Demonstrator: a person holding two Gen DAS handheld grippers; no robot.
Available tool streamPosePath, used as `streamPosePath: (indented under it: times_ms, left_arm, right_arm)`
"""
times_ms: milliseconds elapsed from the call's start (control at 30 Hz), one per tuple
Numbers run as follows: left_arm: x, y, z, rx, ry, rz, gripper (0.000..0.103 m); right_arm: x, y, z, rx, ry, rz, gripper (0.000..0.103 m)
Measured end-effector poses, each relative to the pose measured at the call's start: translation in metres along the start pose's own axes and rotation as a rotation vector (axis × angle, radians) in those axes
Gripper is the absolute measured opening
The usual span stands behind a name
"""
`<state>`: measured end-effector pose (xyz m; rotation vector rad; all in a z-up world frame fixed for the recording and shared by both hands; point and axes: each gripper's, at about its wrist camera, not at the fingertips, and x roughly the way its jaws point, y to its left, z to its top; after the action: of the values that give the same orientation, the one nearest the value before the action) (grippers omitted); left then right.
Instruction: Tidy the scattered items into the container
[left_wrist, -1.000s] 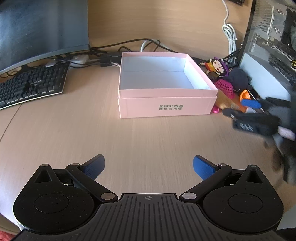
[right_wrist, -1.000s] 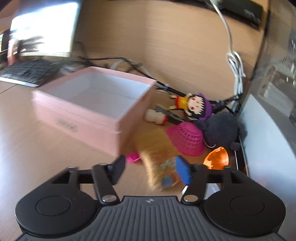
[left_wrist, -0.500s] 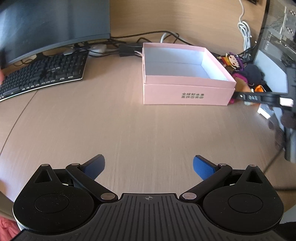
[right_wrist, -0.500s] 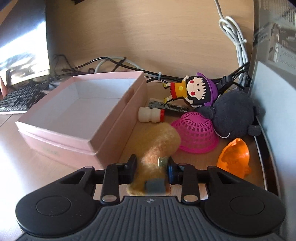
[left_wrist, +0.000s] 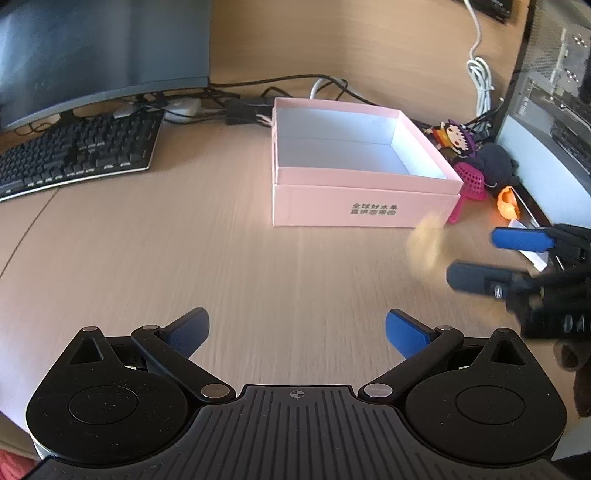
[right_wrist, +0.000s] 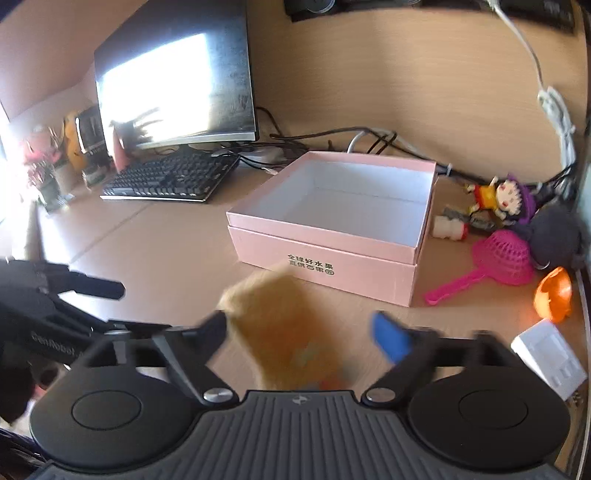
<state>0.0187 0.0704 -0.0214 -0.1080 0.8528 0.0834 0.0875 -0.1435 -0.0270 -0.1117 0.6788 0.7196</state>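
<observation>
A pink box (left_wrist: 354, 173) with a white, empty inside stands open on the wooden desk; it also shows in the right wrist view (right_wrist: 332, 225). My right gripper (right_wrist: 299, 328) has its jaws wide apart, and a blurred tan plush toy (right_wrist: 284, 332) sits between them, in front of the box; whether it is held I cannot tell. From the left wrist view the right gripper (left_wrist: 476, 254) is at the right with the plush (left_wrist: 424, 243) beside it. My left gripper (left_wrist: 295, 328) is open and empty above the bare desk.
Right of the box lie a cartoon doll (right_wrist: 498, 195), a small white bottle (right_wrist: 448, 227), a pink strainer (right_wrist: 495, 262), a dark plush (right_wrist: 554, 236) and an orange piece (right_wrist: 554, 293). A keyboard (left_wrist: 74, 151), a monitor (left_wrist: 99, 55) and cables stand at the back left.
My right gripper has pulled back from the pile with the tan plush and its jaws have opened wide. The left gripper has shifted a little, still open.
</observation>
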Motion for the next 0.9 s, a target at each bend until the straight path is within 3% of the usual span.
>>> streamPosePath:
  times_ms: [300,667,800,900]
  left_arm:
    - [0.009,-0.025,-0.007,0.054,0.012,-0.054,0.103]
    - [0.011,-0.063,0.007,0.146,-0.006,-0.054,0.103]
    - [0.012,-0.068,0.011,0.159,-0.015,-0.06,0.103]
    - [0.013,-0.072,0.015,0.163,-0.023,-0.074,0.103]
  right_arm:
    - [-0.036,-0.042,-0.058,0.115,0.09,-0.201,0.103]
    - [-0.043,-0.064,-0.089,0.272,0.078,-0.209,0.103]
    - [-0.04,-0.06,-0.088,0.284,0.081,-0.228,0.103]
    - [-0.035,-0.054,-0.086,0.22,0.114,-0.245,0.103]
